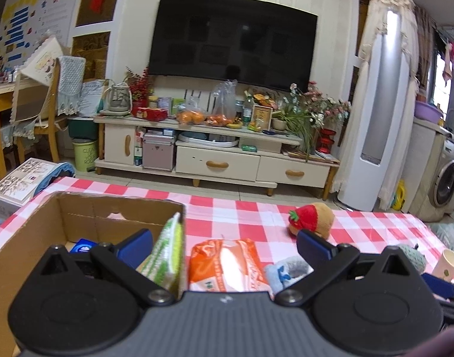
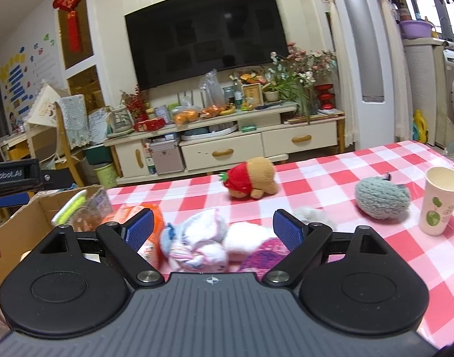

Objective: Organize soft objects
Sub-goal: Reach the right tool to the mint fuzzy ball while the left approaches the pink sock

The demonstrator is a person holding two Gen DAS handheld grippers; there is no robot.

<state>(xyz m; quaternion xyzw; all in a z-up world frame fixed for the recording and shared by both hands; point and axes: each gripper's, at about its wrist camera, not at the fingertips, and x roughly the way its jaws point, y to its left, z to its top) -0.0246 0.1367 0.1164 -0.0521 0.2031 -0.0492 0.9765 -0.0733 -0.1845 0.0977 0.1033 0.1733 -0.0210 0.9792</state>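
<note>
Checked tablecloth (image 2: 361,160): only right view shows blurred, perhaps bundled, socks (image 2: 197,244).

A lived-in home living room is shown: a large black wall-mounted television (image 1: 233,37) is hung above a cluttered cream wooden media cabinet (image 1: 218,151), a silver front-loading washing machine (image 1: 447,178) is placed nearby, and a red-and-white checked tablecloth (image 2: 361,163) is spread.

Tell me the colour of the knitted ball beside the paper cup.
Grey-blue knitted ball, clearest in the right wrist view, beside the paper cup.
</note>
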